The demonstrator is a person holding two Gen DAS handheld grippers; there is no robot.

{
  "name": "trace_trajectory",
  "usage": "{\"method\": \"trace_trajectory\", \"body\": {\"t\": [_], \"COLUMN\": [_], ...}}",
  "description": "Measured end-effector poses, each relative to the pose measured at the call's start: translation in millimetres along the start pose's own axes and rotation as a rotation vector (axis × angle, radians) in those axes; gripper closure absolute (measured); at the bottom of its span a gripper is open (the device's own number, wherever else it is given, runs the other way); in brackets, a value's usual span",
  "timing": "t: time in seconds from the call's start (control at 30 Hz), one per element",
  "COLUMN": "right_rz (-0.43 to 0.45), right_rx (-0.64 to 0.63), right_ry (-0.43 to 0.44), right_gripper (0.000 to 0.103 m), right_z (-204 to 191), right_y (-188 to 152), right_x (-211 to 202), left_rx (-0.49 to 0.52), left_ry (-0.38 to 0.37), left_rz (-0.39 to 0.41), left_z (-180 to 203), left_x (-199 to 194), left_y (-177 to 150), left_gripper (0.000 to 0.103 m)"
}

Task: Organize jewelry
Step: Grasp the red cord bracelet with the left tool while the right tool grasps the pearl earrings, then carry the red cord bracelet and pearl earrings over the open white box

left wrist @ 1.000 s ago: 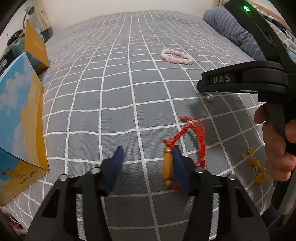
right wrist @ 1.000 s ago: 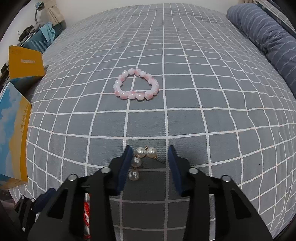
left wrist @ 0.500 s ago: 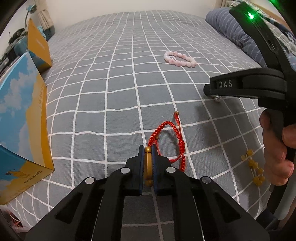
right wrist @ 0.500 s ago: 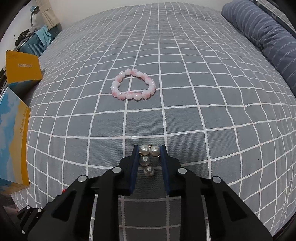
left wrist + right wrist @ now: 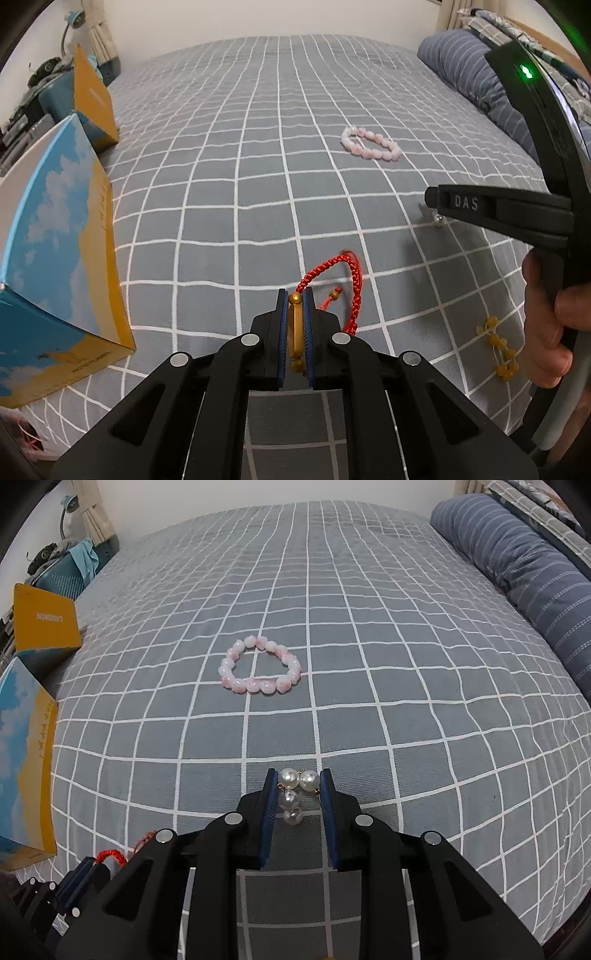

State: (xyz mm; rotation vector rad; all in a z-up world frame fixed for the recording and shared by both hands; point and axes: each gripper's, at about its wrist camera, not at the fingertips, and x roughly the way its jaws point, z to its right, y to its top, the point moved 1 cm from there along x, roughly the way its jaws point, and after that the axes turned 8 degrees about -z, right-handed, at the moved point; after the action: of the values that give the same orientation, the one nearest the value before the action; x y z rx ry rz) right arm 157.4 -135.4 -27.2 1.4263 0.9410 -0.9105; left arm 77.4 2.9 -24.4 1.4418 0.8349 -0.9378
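Grey checked bedding (image 5: 258, 166) carries everything: the left gripper (image 5: 294, 321) is clenched on the red cord bracelet (image 5: 332, 273), and the right gripper (image 5: 297, 794) pinches the pearl earrings (image 5: 295, 786). Beyond those earrings the pink bead bracelet (image 5: 260, 668) lies loose, and the yellow bead piece (image 5: 498, 347) lies just beside them, so I judge sorting barely begun.

Each black hand-held gripper (image 5: 295, 299) has blue-padded fingers (image 5: 266, 812), silver screws, and "DAS" lettering.

The bed cover (image 5: 369, 686) is matt woven cloth. The pearl earrings (image 5: 297, 781) gleam glossy and smooth; the pink bead bracelet (image 5: 258, 672) looks polished. The red bracelet (image 5: 332, 269) is braided cord with a smooth amber-like bead. The cardboard box (image 5: 55, 240) has a printed, slightly satin face.
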Motion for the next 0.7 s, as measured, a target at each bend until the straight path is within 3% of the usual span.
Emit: {"method": "trace_trajectory", "body": {"t": [0.7], "right_rz": [0.171], "right_rx": [-0.006], "right_ry": [-0.034], "right_gripper": [0.081], "right_z": [-13], "right_y": [-5], "right_x": [-56], "left_rx": [-0.047], "left_ry": [0.002], "left_rz": [0.119], "left_z": [-19], "left_x": [-48], "left_y": [26], "left_gripper": [0.096]}}
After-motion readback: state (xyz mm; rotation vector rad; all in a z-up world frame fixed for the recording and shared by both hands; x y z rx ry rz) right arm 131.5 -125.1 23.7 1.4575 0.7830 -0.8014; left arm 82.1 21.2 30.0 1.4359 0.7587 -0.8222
